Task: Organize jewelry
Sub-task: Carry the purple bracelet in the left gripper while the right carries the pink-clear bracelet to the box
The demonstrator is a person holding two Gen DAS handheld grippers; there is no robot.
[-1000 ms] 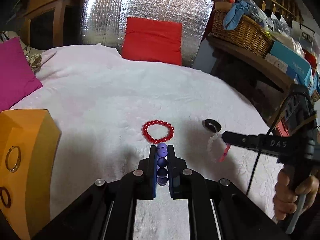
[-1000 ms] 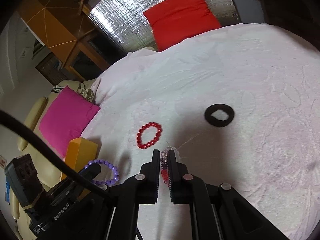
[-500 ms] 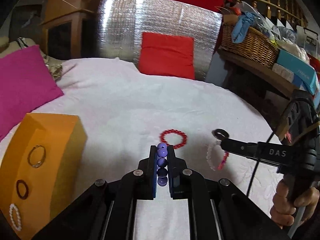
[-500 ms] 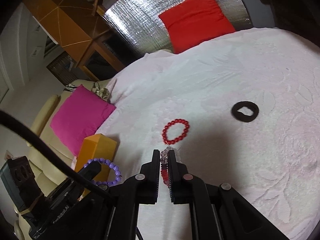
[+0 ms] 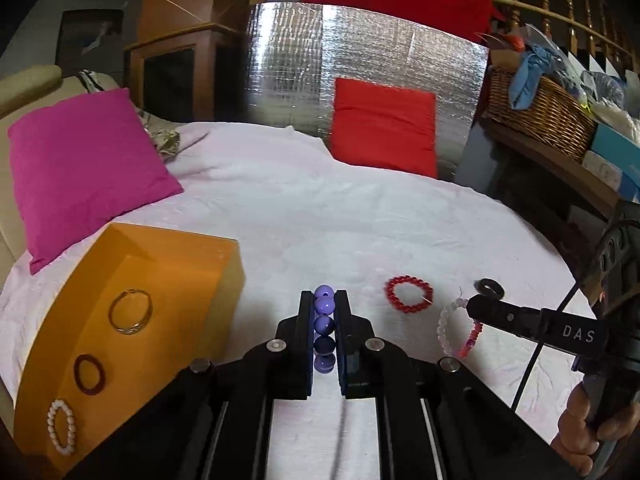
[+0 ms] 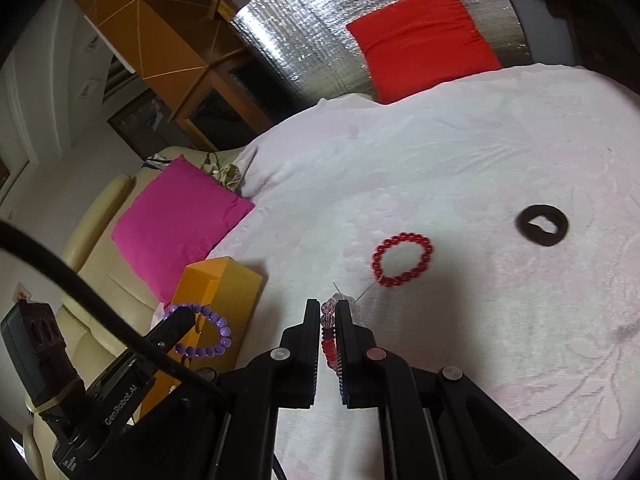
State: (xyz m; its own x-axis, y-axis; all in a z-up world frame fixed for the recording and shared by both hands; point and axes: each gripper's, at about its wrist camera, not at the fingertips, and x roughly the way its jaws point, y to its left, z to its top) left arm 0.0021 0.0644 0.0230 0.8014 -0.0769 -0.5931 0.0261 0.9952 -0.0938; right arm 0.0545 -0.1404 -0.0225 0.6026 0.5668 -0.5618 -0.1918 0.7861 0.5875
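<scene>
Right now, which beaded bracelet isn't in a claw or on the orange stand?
The red bracelet. It lies loose on the white cloth; the purple one and the pink-white one are each clamped in a claw.

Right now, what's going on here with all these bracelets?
A person is sorting jewelry on a white cloth with two handheld grippers. The left gripper is shut on a purple bead bracelet; the right gripper is shut on a clear and pink bead bracelet. An orange box already carries a gold ring, a dark ring and a white bead bracelet. A red bead bracelet and a black ring lie on the cloth.
</scene>
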